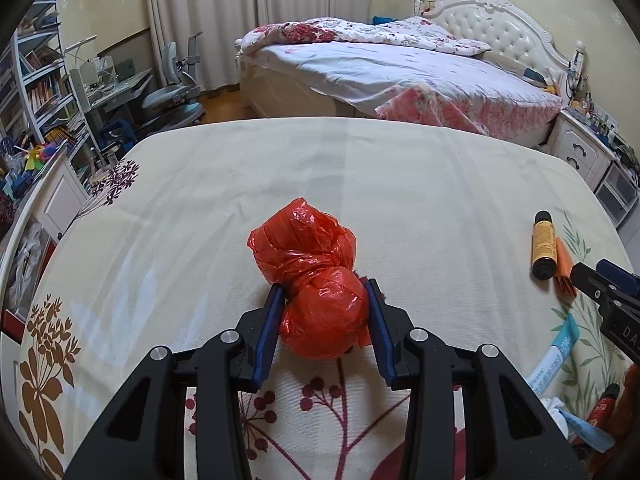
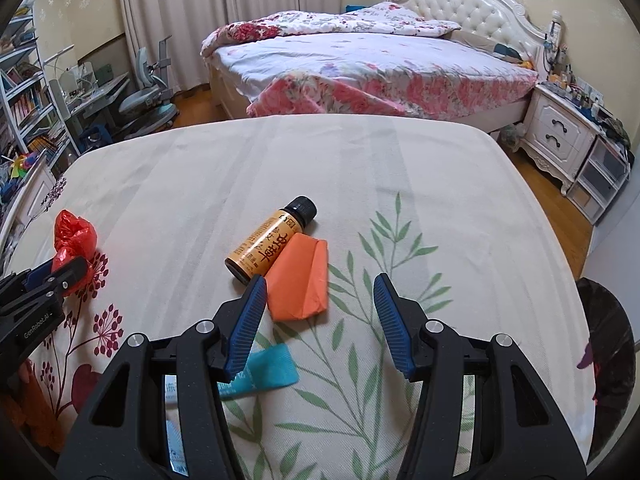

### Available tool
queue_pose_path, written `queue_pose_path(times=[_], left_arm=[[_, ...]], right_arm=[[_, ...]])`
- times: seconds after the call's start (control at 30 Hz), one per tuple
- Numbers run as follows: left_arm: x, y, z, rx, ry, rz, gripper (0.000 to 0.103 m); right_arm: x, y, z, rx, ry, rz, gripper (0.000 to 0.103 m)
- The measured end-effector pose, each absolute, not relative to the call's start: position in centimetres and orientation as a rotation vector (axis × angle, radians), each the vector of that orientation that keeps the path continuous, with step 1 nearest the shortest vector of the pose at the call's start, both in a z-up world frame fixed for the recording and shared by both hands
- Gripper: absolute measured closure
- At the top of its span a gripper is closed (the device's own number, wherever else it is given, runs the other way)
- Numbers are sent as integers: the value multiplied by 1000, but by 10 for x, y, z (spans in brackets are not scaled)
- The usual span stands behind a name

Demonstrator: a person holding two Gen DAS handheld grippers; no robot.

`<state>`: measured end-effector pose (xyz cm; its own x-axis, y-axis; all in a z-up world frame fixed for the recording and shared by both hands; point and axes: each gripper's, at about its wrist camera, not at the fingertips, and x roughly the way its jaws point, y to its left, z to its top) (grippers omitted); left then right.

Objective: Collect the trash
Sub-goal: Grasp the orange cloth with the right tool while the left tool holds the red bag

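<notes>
— Bedroom, patterned tablecloth [image 1: 360, 184]. Left gripper [image 1: 326, 304]?
— Clamped on a red plastic bag [image 1: 316, 280].
— Right gripper [image 2: 320, 304]?
— Jaws apart, empty; orange packet [image 2: 298, 280] just ahead, touching a small bottle [image 2: 272, 240].

**Grippers angled down over the table**

Left gripper [image 1: 325, 286]: black frame, blue pads, tilted forward and downward; both pads press the sides of a red plastic bag bundle [image 1: 316, 292], gripping it. Right gripper [image 2: 320, 286]: same build and tilt; jaws stand apart with nothing between the pads, its left fingertip [image 2: 256, 286] just beside an orange packet [image 2: 298, 280].
</notes>
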<state>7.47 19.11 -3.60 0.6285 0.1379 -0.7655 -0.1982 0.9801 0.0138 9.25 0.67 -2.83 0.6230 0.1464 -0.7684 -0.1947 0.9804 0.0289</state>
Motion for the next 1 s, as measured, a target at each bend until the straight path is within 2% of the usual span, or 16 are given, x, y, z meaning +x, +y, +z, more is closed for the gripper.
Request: queue_pose_path(times=[0.63, 0.67, 0.7, 0.77, 0.93, 1.0], left_arm=[[75, 198, -41, -100, 876, 180, 62], [75, 198, -41, -100, 875, 180, 62], [75, 198, -41, -99, 876, 179, 62], [75, 198, -41, -96, 874, 178, 62], [74, 195, -38, -88, 867, 178, 62], [74, 195, -37, -89, 864, 177, 62]], right_arm=[[101, 25, -39, -96, 922, 211, 51], [101, 25, -40, -99, 923, 210, 53], [100, 26, -40, -108, 924, 206, 63], [100, 26, -42, -113, 930, 206, 73], [97, 22, -40, -102, 920, 199, 78], [96, 19, -37, -98, 914, 198, 87]])
